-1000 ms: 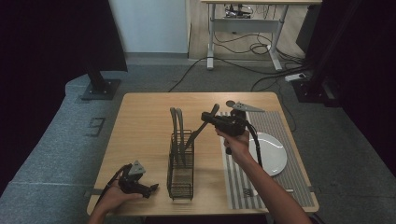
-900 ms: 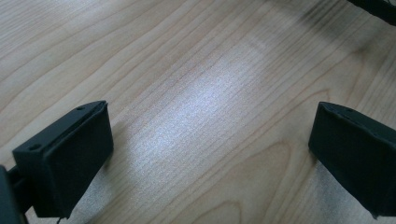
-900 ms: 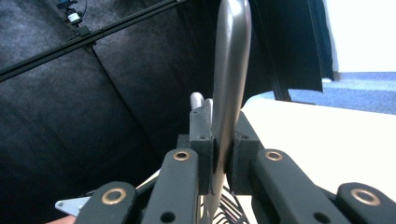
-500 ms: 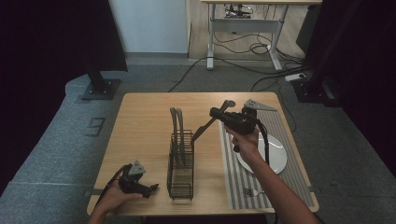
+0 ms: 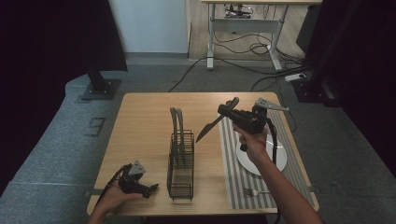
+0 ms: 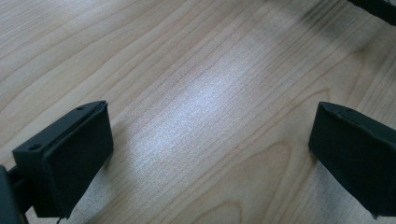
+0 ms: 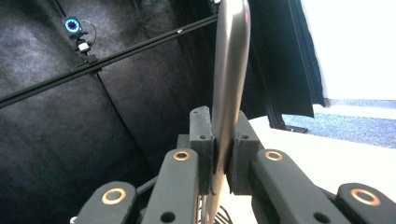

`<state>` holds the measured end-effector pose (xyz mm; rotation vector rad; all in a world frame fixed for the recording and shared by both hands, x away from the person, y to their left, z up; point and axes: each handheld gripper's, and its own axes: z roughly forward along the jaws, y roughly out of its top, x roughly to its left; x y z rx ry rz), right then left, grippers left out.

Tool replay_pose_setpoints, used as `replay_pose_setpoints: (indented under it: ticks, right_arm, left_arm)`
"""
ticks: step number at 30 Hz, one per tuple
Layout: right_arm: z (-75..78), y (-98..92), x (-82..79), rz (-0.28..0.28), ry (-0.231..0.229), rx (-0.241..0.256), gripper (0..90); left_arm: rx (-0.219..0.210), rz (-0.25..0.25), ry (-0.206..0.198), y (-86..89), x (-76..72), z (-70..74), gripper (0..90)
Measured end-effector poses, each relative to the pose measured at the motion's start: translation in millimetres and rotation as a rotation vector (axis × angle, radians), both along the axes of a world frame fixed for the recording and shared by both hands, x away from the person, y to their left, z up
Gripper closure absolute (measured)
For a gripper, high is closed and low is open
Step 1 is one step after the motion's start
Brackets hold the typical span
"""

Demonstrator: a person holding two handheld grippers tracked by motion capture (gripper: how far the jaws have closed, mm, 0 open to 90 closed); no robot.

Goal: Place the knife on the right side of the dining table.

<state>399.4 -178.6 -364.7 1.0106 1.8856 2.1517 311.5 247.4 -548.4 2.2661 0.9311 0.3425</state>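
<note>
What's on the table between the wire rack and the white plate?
In the high view, a striped mat lies between the rack and the plate; the plate sits on it, and a knife hangs above.

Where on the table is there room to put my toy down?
The bare wooden table left of the black wire rack is free, as far as the left gripper near the front edge. The right side is crowded: a striped placemat holds a white plate and a fork.
</note>
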Motion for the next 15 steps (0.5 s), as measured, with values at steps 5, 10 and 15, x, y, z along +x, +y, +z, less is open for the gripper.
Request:
replay_pose_setpoints:
  ticks: [5,10,15]
  right_arm:
    - [-6.0,-4.9,1.6,-0.012,0.013,-0.002,82.7]
    - [-16.8,-7.0,5.3,-0.027,0.035,-0.01,82.6]
    - [-24.3,-7.2,9.8,-0.04,0.047,-0.03,82.6]
  left_arm:
    - [0.0,0.0,0.0,0.0,0.0,0.0,0.0]
    - [0.0,0.0,0.0,0.0,0.0,0.0,0.0]
    - [0.0,0.0,0.0,0.0,0.0,0.0,0.0]
